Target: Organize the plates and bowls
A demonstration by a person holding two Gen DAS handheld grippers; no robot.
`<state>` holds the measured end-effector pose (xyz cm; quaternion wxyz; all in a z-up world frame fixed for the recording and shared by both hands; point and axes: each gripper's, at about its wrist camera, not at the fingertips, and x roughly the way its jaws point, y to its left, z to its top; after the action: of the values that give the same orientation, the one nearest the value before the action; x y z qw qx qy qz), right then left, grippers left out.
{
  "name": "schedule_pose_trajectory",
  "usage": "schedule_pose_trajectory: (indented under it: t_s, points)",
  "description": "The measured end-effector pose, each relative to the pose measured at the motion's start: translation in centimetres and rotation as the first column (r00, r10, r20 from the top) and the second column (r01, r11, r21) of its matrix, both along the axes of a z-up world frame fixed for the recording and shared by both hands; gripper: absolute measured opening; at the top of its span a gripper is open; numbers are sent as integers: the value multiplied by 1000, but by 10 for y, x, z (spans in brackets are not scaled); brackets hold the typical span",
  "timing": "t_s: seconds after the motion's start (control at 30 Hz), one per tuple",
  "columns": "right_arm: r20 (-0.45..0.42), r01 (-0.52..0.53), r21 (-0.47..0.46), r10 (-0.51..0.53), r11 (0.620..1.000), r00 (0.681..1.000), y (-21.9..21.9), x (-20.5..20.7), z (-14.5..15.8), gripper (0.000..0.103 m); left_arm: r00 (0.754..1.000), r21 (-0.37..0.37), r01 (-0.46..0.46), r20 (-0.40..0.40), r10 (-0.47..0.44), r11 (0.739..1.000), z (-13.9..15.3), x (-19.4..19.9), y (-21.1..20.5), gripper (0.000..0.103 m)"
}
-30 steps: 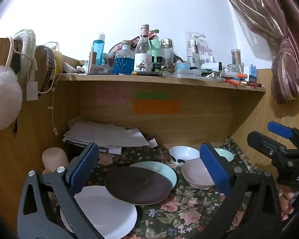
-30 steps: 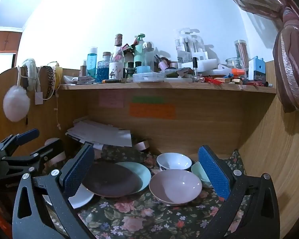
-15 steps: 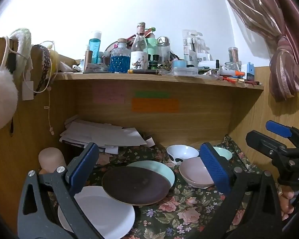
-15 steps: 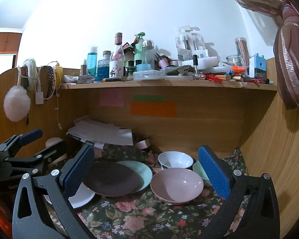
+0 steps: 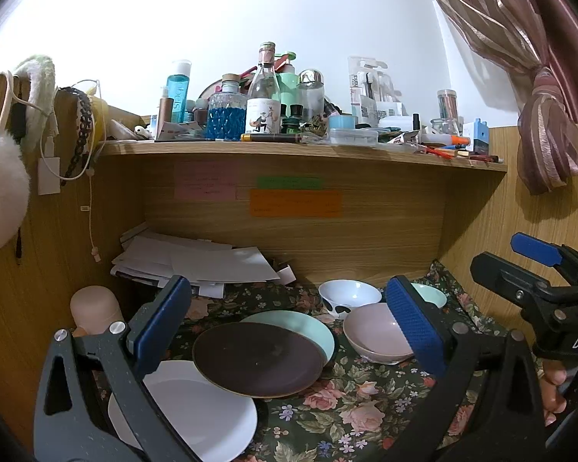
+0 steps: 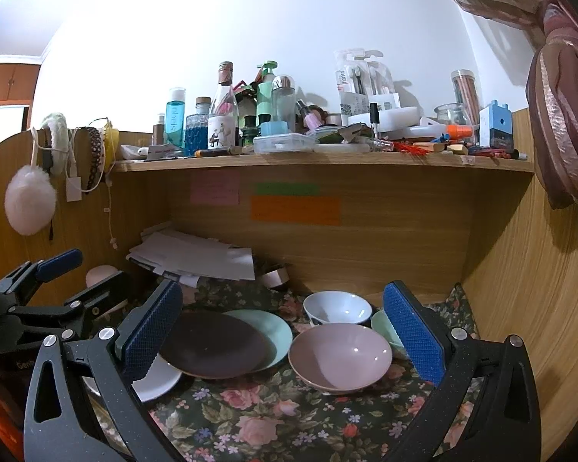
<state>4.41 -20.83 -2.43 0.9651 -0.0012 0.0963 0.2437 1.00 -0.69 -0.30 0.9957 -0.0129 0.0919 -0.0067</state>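
On the floral cloth a dark brown plate overlaps a mint plate and a white plate. A pink bowl, a white bowl and a mint bowl sit to the right. The same dishes show in the right wrist view: brown plate, mint plate, white plate, pink bowl, white bowl, mint bowl. My left gripper is open above the plates. My right gripper is open above the pink bowl.
A stack of papers lies at the back left under a cluttered shelf of bottles. A pink round-topped object stands by the left wooden wall. A wooden wall closes the right side.
Both views have tilted slightly upward and drawn back a little, so the dishes sit a bit lower in frame. No dish has moved.
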Motion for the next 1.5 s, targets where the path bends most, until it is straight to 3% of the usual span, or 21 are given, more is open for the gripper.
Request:
schedule_pose_trajectory:
  t_s: [1.5]
  points:
    - [-10, -9, 10, 9, 1000, 1000, 3, 1, -2, 103, 1000, -11, 7, -14, -7, 1000, -7, 7, 7, 103]
